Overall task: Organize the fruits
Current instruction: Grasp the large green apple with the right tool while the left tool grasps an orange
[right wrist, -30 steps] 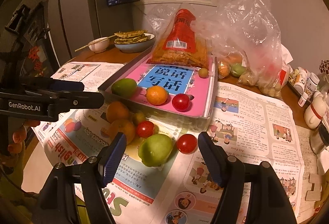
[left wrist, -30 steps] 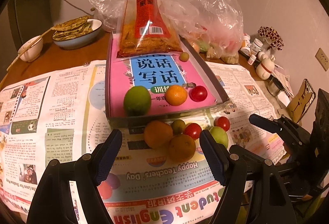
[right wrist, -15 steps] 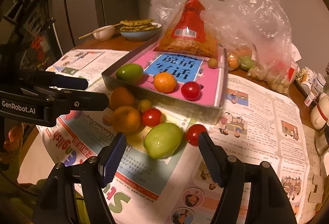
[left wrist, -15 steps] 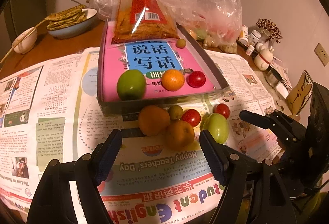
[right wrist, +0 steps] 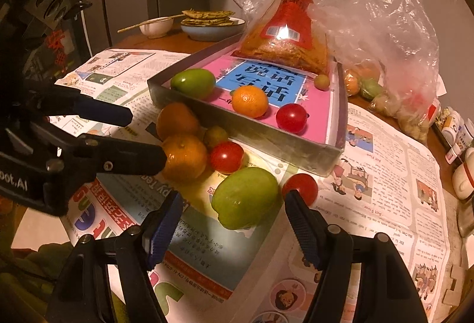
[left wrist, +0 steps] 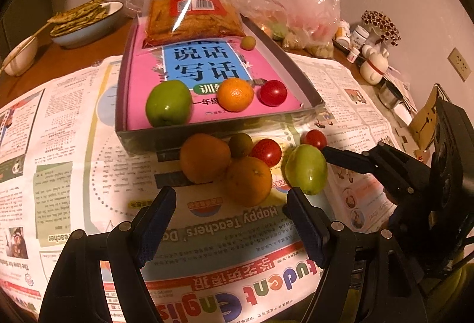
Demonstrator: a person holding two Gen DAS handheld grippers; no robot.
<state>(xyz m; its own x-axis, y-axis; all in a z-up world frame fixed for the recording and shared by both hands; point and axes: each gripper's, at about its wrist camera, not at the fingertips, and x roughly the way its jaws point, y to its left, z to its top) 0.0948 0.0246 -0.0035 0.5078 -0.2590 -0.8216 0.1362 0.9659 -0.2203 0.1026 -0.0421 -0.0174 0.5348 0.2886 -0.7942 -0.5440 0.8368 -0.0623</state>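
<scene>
A grey tray [left wrist: 213, 130] [right wrist: 284, 145] lined with a pink book holds a green apple [left wrist: 168, 107], an orange [left wrist: 235, 94], a red tomato [left wrist: 273, 93] and a small olive fruit [left wrist: 248, 43]. In front of it on the newspaper lie two oranges [left wrist: 205, 157] [left wrist: 248, 181], a small green fruit [left wrist: 240, 144], two red tomatoes [left wrist: 266, 152] [left wrist: 314, 138] and a green apple [left wrist: 306, 169] [right wrist: 244, 197]. My left gripper [left wrist: 229, 201] is open just short of the near orange. My right gripper [right wrist: 232, 200] is open, its jaws either side of the green apple.
A snack bag [left wrist: 192, 0] lies across the tray's far end. Clear plastic bags [right wrist: 382, 56] with more fruit sit behind on the right. A bowl of flatbreads [left wrist: 86, 19] and a small bowl with chopsticks [left wrist: 20, 56] stand at the far left. Small bottles and figurines [left wrist: 370, 56] line the right edge.
Both grippers have moved forward and down toward the loose fruit pile. The right gripper's jaws now flank the green apple. Both stay open.
</scene>
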